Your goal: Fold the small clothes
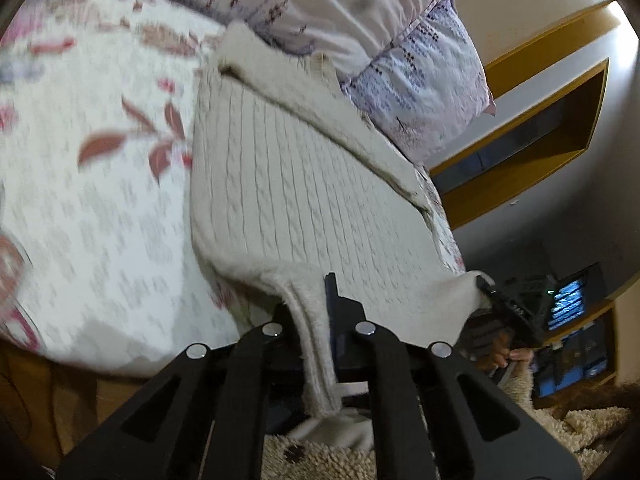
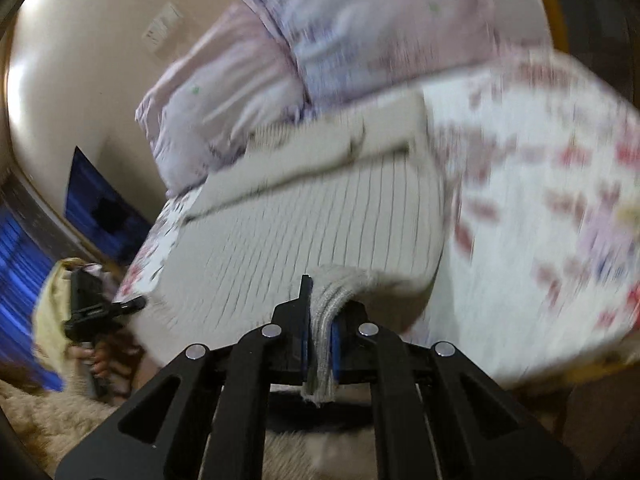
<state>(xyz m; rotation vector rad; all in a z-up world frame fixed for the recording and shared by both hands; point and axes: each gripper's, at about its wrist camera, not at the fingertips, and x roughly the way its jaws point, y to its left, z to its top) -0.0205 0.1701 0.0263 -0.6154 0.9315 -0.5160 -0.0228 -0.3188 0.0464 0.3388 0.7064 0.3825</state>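
Observation:
A cream cable-knit sweater (image 1: 288, 184) lies on the floral bedsheet (image 1: 100, 208), with a sleeve folded across its far end. My left gripper (image 1: 320, 320) is shut on one near corner of its ribbed hem, which hangs down between the jaws. My right gripper (image 2: 320, 320) is shut on the other near corner of the hem of the sweater (image 2: 304, 216). The right gripper also shows in the left wrist view (image 1: 496, 294) at the right, pinching the sweater's corner. The left gripper shows in the right wrist view (image 2: 132, 305) at the left edge.
Lilac patterned pillows (image 1: 416, 80) lie at the head of the bed behind the sweater. A shaggy beige rug (image 1: 328, 456) covers the floor below the grippers. Yellow-edged wall shelves (image 1: 532, 120) and a lit screen (image 1: 568, 300) are at the right.

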